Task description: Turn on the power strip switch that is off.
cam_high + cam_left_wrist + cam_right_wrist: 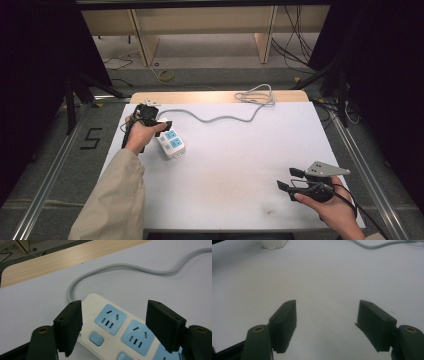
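High view: white power strip (170, 142) lies at table (240, 165) left.
Left tongs (113, 326): wide, straddling strip's cable end.
Right tongs (327, 323): wide, idle.
Step, we judge: approach; next, close squarely across the strip's body.

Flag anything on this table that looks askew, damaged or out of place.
Nothing looks damaged or spilled. The power strip lies at an angle to the table edges, and its grey cable snakes loosely to a coil at the far edge. A small dark mark sits near the front edge.
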Available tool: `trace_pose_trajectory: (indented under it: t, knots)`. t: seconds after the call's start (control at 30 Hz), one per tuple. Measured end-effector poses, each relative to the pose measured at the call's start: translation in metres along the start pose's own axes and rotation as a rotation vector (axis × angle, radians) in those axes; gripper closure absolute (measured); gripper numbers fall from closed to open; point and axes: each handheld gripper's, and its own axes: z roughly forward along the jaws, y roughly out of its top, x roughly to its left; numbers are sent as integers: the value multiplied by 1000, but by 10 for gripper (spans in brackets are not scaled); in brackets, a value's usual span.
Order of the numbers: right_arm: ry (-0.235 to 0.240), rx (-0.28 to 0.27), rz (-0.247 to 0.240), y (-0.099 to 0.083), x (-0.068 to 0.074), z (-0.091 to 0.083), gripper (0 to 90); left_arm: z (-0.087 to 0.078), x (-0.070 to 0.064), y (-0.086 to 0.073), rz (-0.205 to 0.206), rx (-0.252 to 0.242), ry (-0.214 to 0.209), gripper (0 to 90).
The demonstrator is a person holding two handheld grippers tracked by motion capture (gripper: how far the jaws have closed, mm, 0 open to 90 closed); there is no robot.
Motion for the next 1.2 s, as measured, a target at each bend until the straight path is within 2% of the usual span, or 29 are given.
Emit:
trace_pose_trajectory:
  t: [0.17,0.3,0.47,0.53,0.63,0.97,1.07,1.2]
  knots:
    - [0,-1,-2,0,0,0,324,-7,-9,-3,26,-10,-30,222]
    - [2,0,-2,0,0,0,322,-14,-15,-8,81,-36,-32,207]
    - [1,3,-2,0,0,0,321,-23,-23,-14,90,-52,-53,207]
    - [1,4,-2,0,0,0,321,-27,-26,-16,105,-46,-59,214]
    - [2,5,-3,0,0,0,322,-33,-31,-18,108,-45,-69,225]
    - [2,5,-1,0,0,1,321,-51,-44,-25,134,-110,-113,202]
    - [3,5,-1,0,0,1,321,-56,-49,-29,158,-112,-116,198]
    - [4,5,-3,0,0,1,321,-60,-55,-34,170,-122,-129,196]
